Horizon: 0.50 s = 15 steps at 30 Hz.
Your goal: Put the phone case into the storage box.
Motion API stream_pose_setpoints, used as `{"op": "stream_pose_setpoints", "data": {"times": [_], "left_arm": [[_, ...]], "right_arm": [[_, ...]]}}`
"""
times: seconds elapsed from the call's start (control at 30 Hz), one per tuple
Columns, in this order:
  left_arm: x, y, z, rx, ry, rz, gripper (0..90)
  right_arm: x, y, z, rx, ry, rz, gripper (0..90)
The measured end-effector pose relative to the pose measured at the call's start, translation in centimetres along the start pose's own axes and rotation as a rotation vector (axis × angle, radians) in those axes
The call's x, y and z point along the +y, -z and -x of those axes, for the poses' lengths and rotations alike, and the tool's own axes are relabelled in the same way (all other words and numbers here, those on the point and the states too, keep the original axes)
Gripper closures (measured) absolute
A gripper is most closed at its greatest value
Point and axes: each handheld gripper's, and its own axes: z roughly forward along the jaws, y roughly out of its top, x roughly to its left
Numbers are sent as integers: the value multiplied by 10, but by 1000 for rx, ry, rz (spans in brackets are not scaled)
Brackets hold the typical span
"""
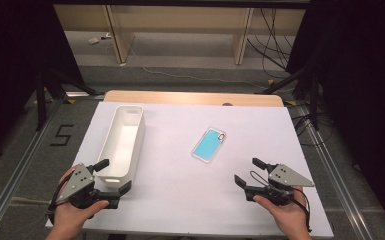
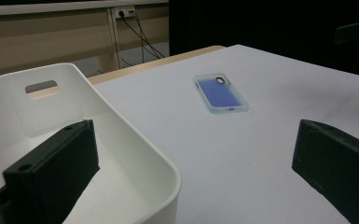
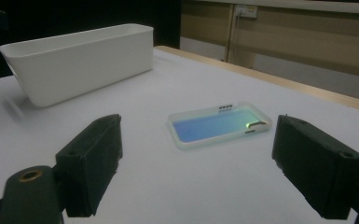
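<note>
Nearest to us in the high view are the two hands at the near edge of the table (image 1: 180, 200), each gripping a claw. Our left hand (image 1: 72, 212) holds the left claw (image 1: 113, 176), whose jaws stand wide apart with nothing between them. One jaw hangs over the near end of the white bin (image 1: 122, 142), the other sits just outside its near corner; in the left gripper view the near rim of that bin (image 2: 121, 140) runs between the two black jaws, and we cannot tell whether either jaw touches it.

Our right hand (image 1: 290, 215) holds the right claw (image 1: 247, 172), also spread wide and empty, hovering low over bare table. Ahead of it and a little to its left lies a phone (image 1: 209, 145), flat on the table, its blue face up and ringed by a pale clear case. In the right gripper view the phone (image 3: 219, 125) sits between and beyond the two jaws, apart from both, with the bin (image 3: 81, 60) farther off beyond the claw's left jaw. From the left claw the phone (image 2: 221, 93) lies well ahead and to the right, clear of the bin.

The bin is long and narrow, with a slot handle in its far end wall, and looks empty.
</note>
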Motion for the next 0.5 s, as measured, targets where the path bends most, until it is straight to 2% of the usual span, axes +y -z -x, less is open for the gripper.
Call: {"op": "stream_pose_setpoints", "data": {"times": [0.03,0.07,0.1,0.2,0.3,0.37,0.4,0.43,0.47,0.5], "left_arm": [[0,0,0,4,1,-1,0],[0,1,1,11,-2,-9,0],[0,2,1,13,6,-9,0],[0,2,0,17,8,-10,0],[0,1,-1,13,2,-8,0],[0,2,-1,12,3,-8,0],[0,2,-1,12,4,-8,0],[-1,3,-1,11,9,-5,0],[-1,3,-1,10,8,-4,0],[-1,3,-1,8,6,-2,0]], "right_arm": [[-1,-1,0,14,-14,6,172],[-1,-2,1,4,2,4,172],[-1,-4,2,10,5,24,173],[-1,-3,2,13,-2,-8,176],[-1,-3,1,14,-2,9,215],[2,-2,2,13,26,12,303],[4,-3,0,25,25,10,409],[8,-5,0,34,52,-2,505],[11,-6,0,24,69,-13,560],[15,-7,-1,31,69,-45,656]]}}
